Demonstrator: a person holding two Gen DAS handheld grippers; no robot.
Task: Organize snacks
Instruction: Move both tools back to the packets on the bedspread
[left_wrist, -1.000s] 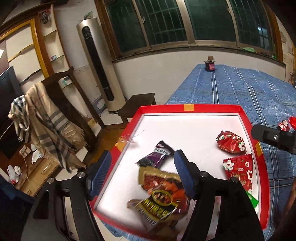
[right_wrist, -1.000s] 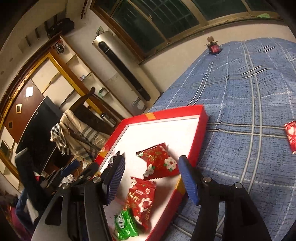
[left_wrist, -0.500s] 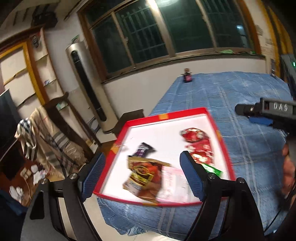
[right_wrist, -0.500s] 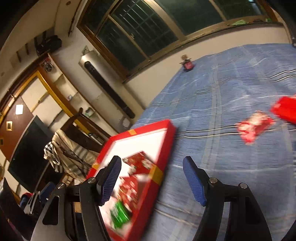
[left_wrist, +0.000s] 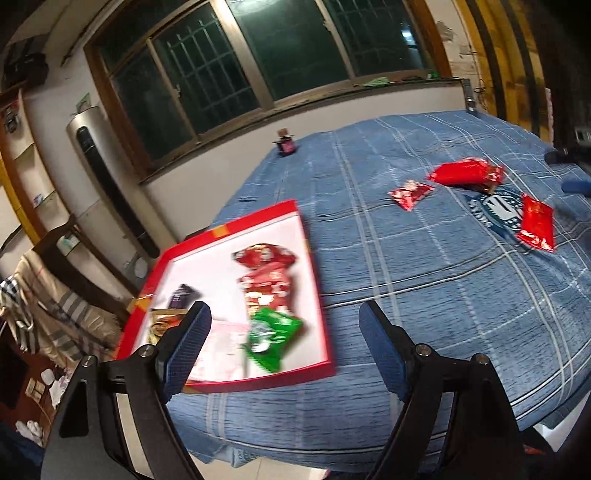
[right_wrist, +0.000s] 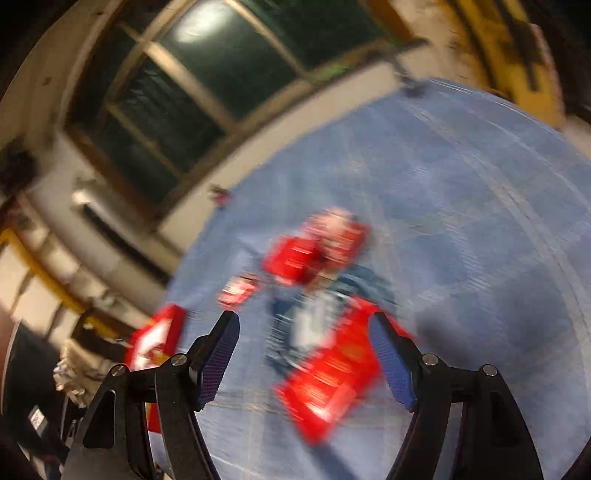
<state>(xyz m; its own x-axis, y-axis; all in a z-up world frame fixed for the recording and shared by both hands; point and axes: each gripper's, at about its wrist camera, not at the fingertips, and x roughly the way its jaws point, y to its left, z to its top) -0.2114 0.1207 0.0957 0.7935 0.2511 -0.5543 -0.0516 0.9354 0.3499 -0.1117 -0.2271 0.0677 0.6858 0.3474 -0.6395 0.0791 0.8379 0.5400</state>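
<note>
A red-rimmed white tray (left_wrist: 314, 258) lies on the blue checked cloth and holds several snack packets, among them a green one (left_wrist: 273, 332) and red ones (left_wrist: 266, 284). Three red packets lie loose on the cloth to the right: a small one (left_wrist: 410, 194), a long one (left_wrist: 465, 173) and a flat one (left_wrist: 537, 223). My left gripper (left_wrist: 284, 339) is open and empty above the tray's near right corner. My right gripper (right_wrist: 304, 354) is open and empty, just above the flat red packet (right_wrist: 332, 376); this view is blurred. The tray (right_wrist: 159, 336) shows at its left.
A small dark jar (left_wrist: 285, 144) stands at the table's far edge under the window. A wooden chair draped with a striped scarf (left_wrist: 48, 314) and a tall floor air conditioner (left_wrist: 107, 184) stand left of the table. A dark printed emblem (left_wrist: 495, 210) marks the cloth.
Both grippers have swung right, away from the tray. The right gripper has moved over the loose red packets and now hangs above the flat one. Both stay open and empty.
</note>
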